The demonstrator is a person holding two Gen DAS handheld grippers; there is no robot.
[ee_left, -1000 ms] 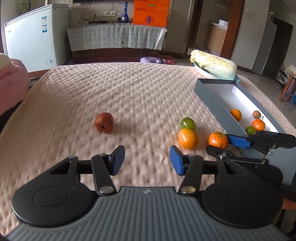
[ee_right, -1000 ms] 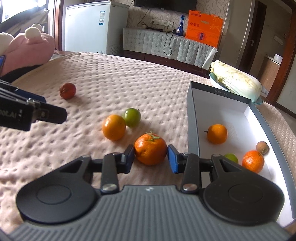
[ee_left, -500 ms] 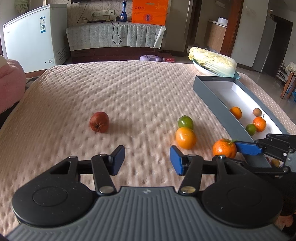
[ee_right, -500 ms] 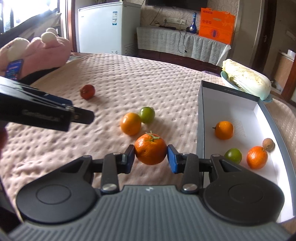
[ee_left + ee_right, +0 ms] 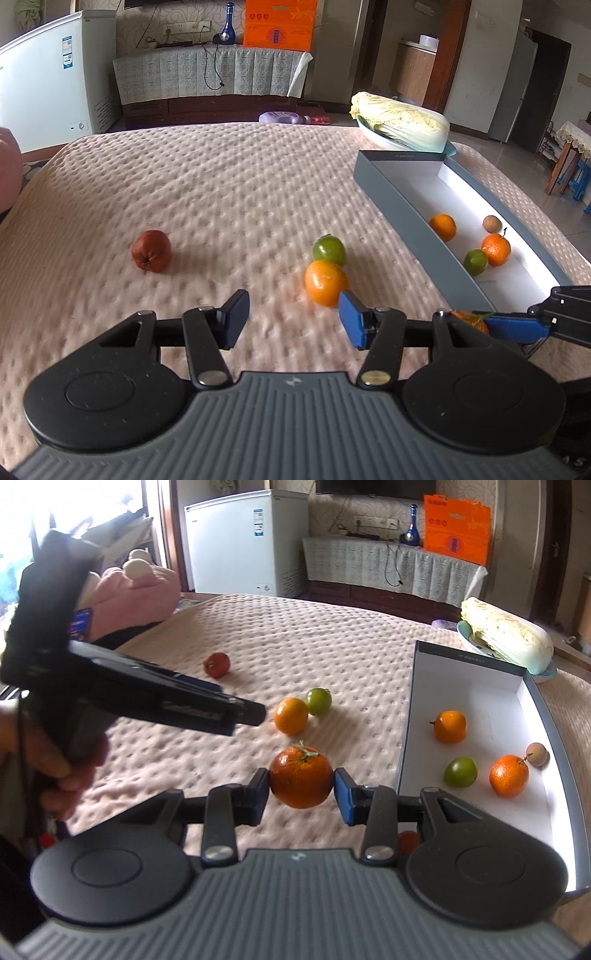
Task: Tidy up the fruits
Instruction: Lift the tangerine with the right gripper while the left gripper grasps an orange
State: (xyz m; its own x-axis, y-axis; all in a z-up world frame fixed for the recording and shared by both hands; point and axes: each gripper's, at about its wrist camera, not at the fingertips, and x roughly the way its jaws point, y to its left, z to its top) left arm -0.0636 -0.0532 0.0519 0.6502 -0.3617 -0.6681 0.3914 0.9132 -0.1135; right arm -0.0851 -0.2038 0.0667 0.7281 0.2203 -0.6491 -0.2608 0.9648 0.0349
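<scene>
Since the earlier frame, our right gripper (image 5: 301, 794) has lifted the stemmed mandarin (image 5: 300, 777), jaws clamped on it; our left gripper (image 5: 293, 319) hangs wide open, empty.

Pale patterned wallpaper (image 5: 177, 14) on the far wall. White chest freezer (image 5: 51, 92) far left. Low dark cabinet draped with a light checked cloth (image 5: 207, 77) along that wall, carrying a blue bottle (image 5: 224, 26) and an orange carton (image 5: 279, 24); a black cable hanging down the cloth. Wooden door frame (image 5: 452, 55) far right, dark doorway (image 5: 546, 88) beyond. Glossy tiled floor (image 5: 524, 147). Bright daylight from a window (image 5: 74, 509) at far left.
</scene>
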